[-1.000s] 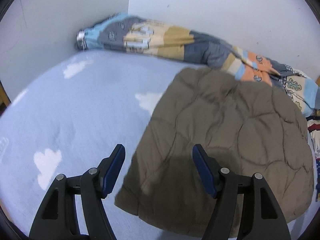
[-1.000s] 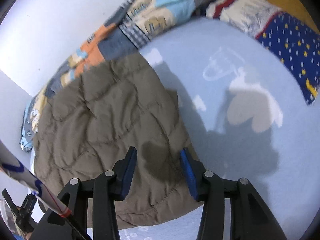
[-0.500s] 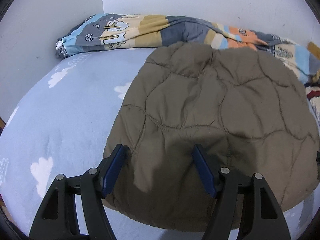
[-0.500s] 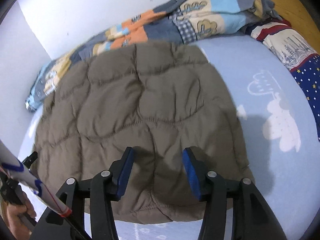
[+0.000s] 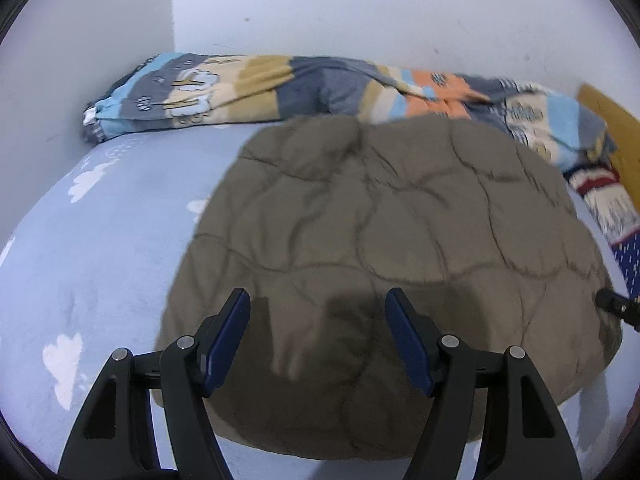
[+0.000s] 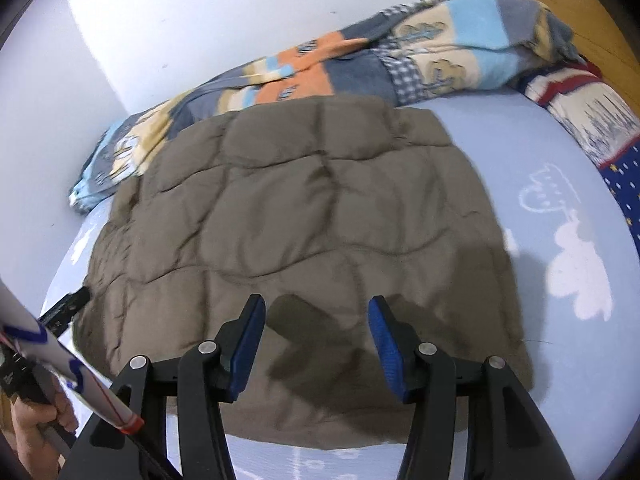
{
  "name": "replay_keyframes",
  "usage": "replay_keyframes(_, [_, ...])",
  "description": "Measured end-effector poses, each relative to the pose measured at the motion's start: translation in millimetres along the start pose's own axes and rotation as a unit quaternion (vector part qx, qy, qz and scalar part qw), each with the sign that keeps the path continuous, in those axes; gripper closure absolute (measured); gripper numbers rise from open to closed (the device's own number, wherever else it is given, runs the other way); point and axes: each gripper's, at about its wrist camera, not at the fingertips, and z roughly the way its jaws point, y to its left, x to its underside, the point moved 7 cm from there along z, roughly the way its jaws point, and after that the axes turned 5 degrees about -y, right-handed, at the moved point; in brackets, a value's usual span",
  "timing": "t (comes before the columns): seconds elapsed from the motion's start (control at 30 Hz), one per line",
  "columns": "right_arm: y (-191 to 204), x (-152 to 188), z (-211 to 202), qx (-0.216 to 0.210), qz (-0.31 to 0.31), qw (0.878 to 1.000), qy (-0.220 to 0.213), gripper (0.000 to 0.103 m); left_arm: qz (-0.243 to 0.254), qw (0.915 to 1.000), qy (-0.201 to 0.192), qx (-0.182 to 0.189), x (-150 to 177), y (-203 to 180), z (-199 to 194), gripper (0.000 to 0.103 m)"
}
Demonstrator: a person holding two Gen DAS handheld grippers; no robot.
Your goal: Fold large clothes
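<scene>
Folded brown quilted jacket [image 5: 384,264] lies flat on cloud-print sheet [image 5: 100,248], beside patchwork blanket [image 5: 280,84]. Left gripper [image 5: 318,320] and right gripper [image 6: 316,330] hover above near edge, jaws apart, nothing gripped; right's just widened.

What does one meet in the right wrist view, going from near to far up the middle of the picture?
The right tool, open and with nothing between its fingers → the brown quilted garment lying flat on the bed → the patchwork blanket bunched along the wall → the white wall.
</scene>
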Motion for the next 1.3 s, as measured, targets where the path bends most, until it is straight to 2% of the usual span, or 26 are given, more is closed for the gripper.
replay_keyframes(0.17, [10, 16, 18, 0.018, -0.030, 0.999, 0.028, 0.042, 0.023, 0.9993, 0.026, -0.010, 12, -7, 11, 0.034])
replay_keyframes(0.3, [7, 20, 25, 0.026, -0.032, 0.998, 0.038, 0.039, 0.031, 0.9991, 0.027, -0.013, 14, -7, 12, 0.033])
replay_keyframes(0.43, [7, 12, 14, 0.018, -0.025, 0.999, 0.027, 0.039, 0.004, 0.9999, 0.012, -0.001, 4, -1, 1, 0.033])
replay_keyframes(0.57, [0, 1, 0, 0.029, -0.013, 0.999, 0.008, 0.039, -0.004, 0.9996, 0.018, -0.023, 3, 13, 3, 0.033])
replay_keyframes(0.7, [-16, 3, 4, 0.044, 0.008, 0.999, 0.024, 0.039, -0.014, 0.9986, 0.039, -0.031, 9, 22, 13, 0.033])
replay_keyframes(0.83, [-21, 14, 18, 0.045, 0.024, 0.998, 0.048, 0.037, -0.001, 0.9984, 0.041, -0.040, 13, 18, 15, 0.032])
replay_keyframes(0.97, [-21, 16, 21, 0.047, 0.023, 0.997, 0.050, 0.035, -0.012, 0.9985, 0.042, -0.033, 11, 21, 13, 0.032])
replay_keyframes(1.1, [-25, 8, 7, 0.028, 0.046, 0.998, 0.032, 0.034, -0.032, 0.9985, 0.036, -0.028, 4, 30, 5, 0.032])
replay_keyframes(1.2, [-32, 4, -5, 0.040, 0.045, 0.998, 0.020, 0.034, -0.044, 0.9978, 0.037, -0.033, 3, 41, 1, 0.032])
replay_keyframes(1.3, [-38, 8, -6, 0.043, 0.056, 0.997, 0.031, 0.034, -0.059, 0.9964, 0.051, -0.033, 8, 52, 2, 0.032])
